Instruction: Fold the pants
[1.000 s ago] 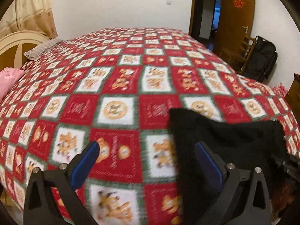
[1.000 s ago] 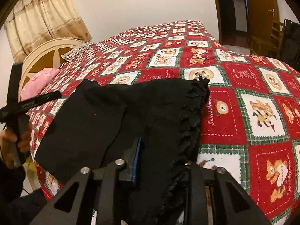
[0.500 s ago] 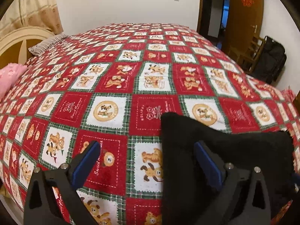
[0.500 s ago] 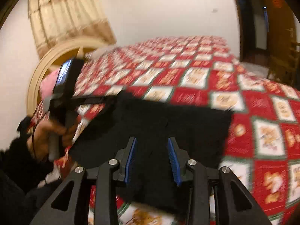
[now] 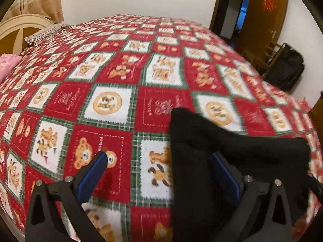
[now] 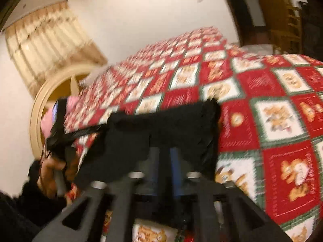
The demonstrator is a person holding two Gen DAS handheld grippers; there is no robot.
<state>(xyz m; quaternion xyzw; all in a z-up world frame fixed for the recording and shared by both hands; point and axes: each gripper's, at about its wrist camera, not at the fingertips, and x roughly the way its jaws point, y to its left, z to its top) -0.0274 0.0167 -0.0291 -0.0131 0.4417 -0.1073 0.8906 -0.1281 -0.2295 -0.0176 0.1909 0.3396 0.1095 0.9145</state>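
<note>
Lying on bedspread (image 5: 113,104), black pants (image 5: 193,161); left gripper (image 5: 157,173) wide apart.

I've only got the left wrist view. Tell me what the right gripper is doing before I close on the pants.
Observer: The right gripper hangs at the near edge of the black pants, fingers nearly together; blur hides whether cloth is pinched.
Operator: Give me the pants' right edge.
Observer: It shows a ragged, frilly edge and lies on the bedspread.
Operator: Report my left gripper from that side.
Observer: The left gripper sits at the pants' left corner, with a hand around its handle.
</note>
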